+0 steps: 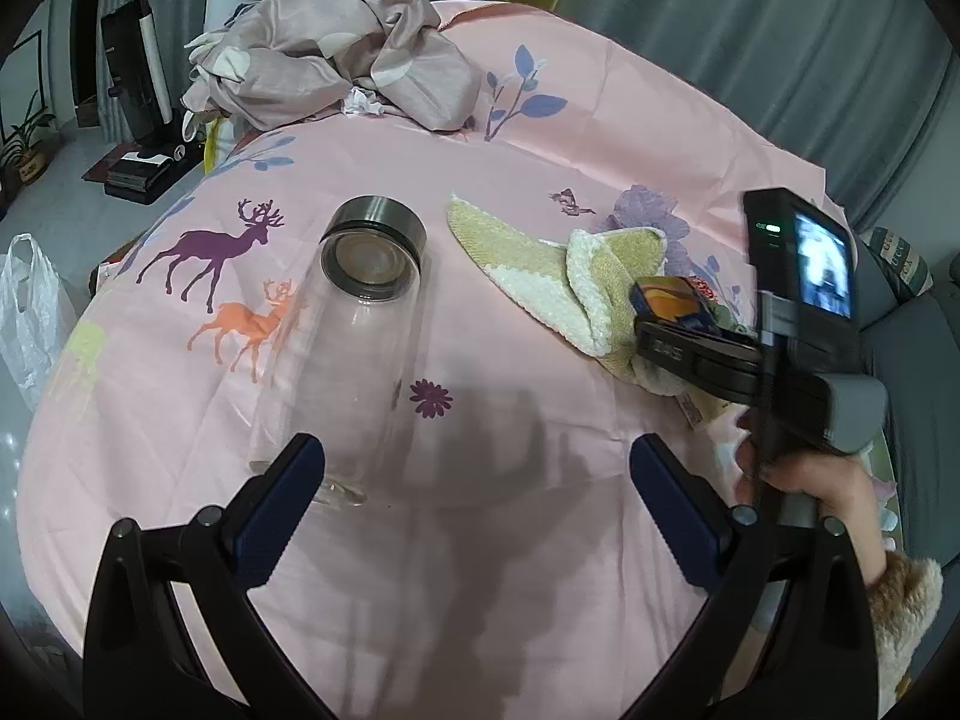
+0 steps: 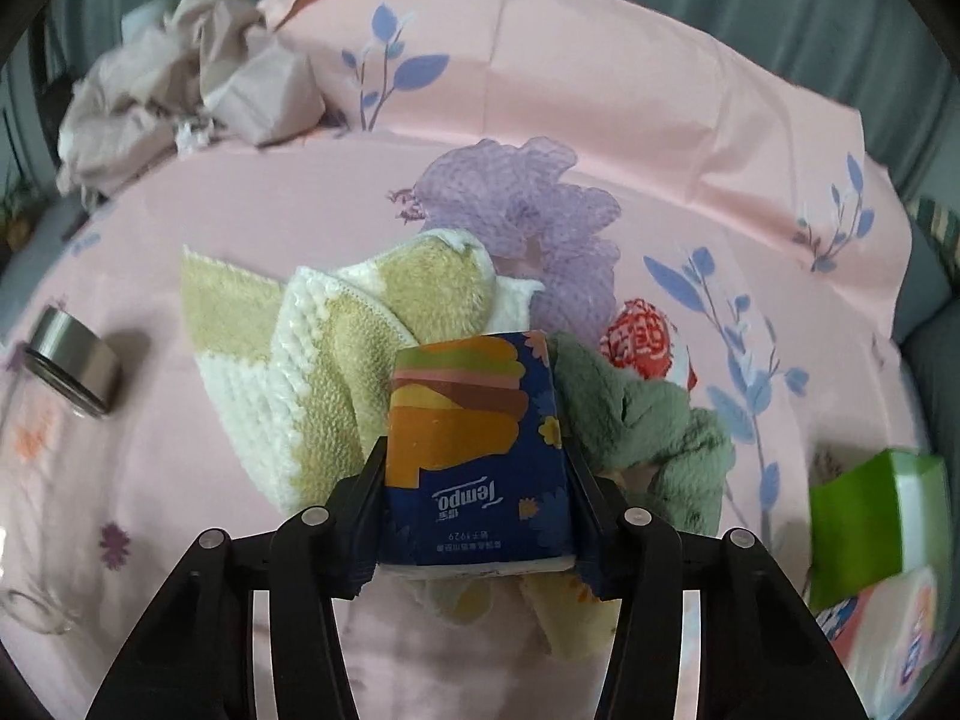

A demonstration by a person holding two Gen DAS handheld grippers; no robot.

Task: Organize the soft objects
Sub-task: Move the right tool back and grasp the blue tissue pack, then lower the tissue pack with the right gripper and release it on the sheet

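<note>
My right gripper is shut on a blue and orange Tempo tissue pack, held just above a yellow and white towel and a green cloth on the pink sheet. In the left wrist view the pack and right gripper sit over the towel at the right. My left gripper is open and empty above the sheet, next to a clear glass bottle lying on its side.
A crumpled beige cloth lies at the far edge of the pink sheet. A green tissue box and another packet sit at the right. A white plastic bag hangs off the left.
</note>
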